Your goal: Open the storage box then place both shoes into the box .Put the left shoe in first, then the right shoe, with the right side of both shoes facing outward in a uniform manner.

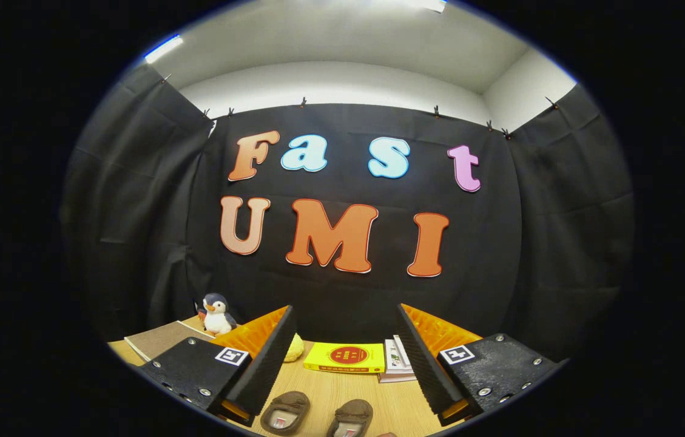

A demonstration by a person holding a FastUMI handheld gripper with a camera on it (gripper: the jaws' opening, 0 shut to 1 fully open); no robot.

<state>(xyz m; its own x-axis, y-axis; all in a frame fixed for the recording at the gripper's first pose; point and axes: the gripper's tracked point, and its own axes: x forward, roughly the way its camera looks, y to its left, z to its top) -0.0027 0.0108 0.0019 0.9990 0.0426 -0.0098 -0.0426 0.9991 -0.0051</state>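
Two brown slip-on shoes lie side by side on the wooden table (330, 388), low between my fingers. The left-hand shoe (286, 411) and the right-hand shoe (351, 417) both point their toes away from me. My gripper (345, 346) is open wide, held above the table, with nothing between its fingers. The left finger (269, 358) and the right finger (421, 358) stand either side of the shoes, well apart from them.
A yellow book (345, 357) lies beyond the shoes, with a stack of white booklets (395, 359) to its right. A toy penguin (216, 314) stands at the back left beside a brown notebook (157, 341). A yellow round object (295, 348) peeks from behind the left finger.
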